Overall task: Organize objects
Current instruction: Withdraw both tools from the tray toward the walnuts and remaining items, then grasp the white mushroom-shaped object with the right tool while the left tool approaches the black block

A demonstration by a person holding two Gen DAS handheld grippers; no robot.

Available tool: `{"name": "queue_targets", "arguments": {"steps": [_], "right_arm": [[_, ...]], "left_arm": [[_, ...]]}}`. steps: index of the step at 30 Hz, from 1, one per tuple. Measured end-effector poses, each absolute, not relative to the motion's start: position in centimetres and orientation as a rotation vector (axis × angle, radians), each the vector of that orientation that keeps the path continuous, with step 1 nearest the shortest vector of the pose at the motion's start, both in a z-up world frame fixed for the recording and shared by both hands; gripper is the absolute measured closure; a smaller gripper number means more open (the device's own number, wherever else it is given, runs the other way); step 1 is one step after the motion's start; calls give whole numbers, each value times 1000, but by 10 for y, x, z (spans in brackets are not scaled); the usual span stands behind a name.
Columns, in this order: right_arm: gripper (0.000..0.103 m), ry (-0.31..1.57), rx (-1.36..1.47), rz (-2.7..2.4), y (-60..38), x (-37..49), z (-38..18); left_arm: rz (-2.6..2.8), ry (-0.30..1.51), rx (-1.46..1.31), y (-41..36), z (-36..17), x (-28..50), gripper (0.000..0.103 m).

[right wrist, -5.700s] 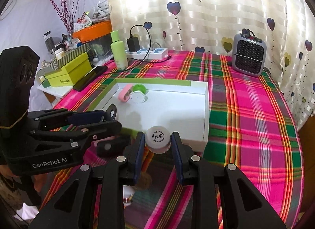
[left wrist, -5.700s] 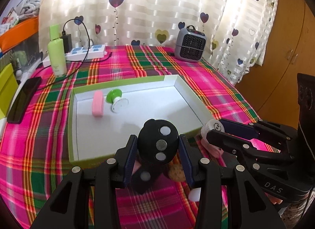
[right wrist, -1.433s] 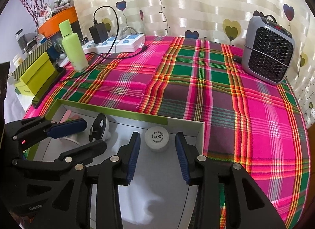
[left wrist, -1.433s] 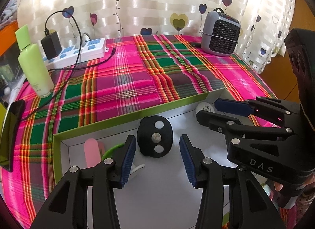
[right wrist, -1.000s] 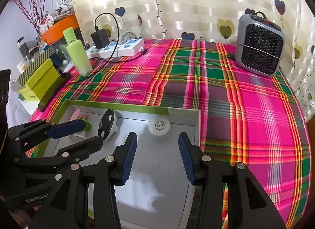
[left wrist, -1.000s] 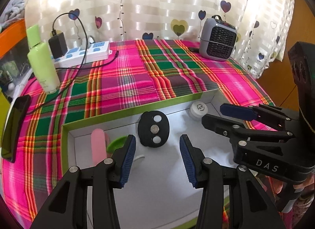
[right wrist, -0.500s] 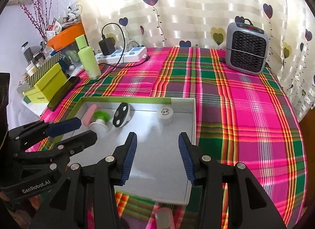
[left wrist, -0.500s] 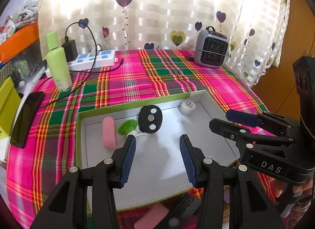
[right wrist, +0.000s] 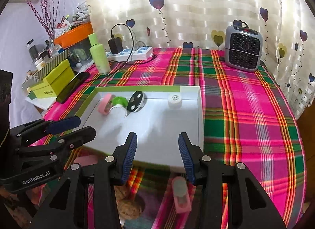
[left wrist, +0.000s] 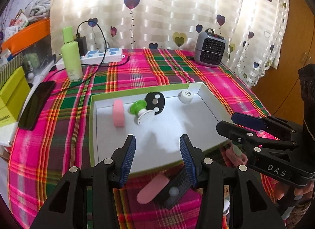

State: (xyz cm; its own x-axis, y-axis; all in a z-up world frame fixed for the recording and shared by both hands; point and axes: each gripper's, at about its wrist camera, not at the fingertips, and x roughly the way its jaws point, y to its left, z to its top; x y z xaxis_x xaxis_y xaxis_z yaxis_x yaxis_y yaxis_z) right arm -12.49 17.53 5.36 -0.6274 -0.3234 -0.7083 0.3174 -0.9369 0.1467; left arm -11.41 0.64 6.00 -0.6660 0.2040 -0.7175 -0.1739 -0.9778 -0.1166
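A white tray with a green rim [left wrist: 173, 130] [right wrist: 199, 114] lies on the plaid table. At its far side lie a pink roll [left wrist: 118, 115] [right wrist: 104, 105], a green and white stand [left wrist: 140, 109] [right wrist: 118, 105], a black oval disc [left wrist: 155, 102] [right wrist: 135, 101] and a white jar [left wrist: 186, 96] [right wrist: 174, 100]. My left gripper [left wrist: 157, 150] is open and empty over the tray's near edge. My right gripper [right wrist: 157, 150] is open and empty, also at the near edge. In front of the tray lie a pink bar [left wrist: 152, 188], a black piece [left wrist: 175, 188] and a pink clip [right wrist: 180, 193].
A grey heater [left wrist: 211, 51] [right wrist: 243, 49] stands at the back right. A green bottle [left wrist: 71, 55] [right wrist: 99, 57], a power strip with charger [left wrist: 102, 56] [right wrist: 131, 53], a black phone [left wrist: 37, 103] and yellow-green boxes [right wrist: 54, 83] are at the back left. A cookie [right wrist: 130, 207] lies near.
Both grippers let go of the black disc and the white jar inside the tray, opened, and drew back toward the tray's near edge. Loose items in front of the tray have come into view.
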Motion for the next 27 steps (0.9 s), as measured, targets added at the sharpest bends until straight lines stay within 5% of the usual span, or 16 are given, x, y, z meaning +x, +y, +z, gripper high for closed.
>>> {"name": "queue_targets", "arguments": {"steps": [27], "right_arm": [[58, -72, 1116, -2558, 186, -46, 30]], "left_arm": [[2634, -163, -1176, -25, 24, -56, 55]]}}
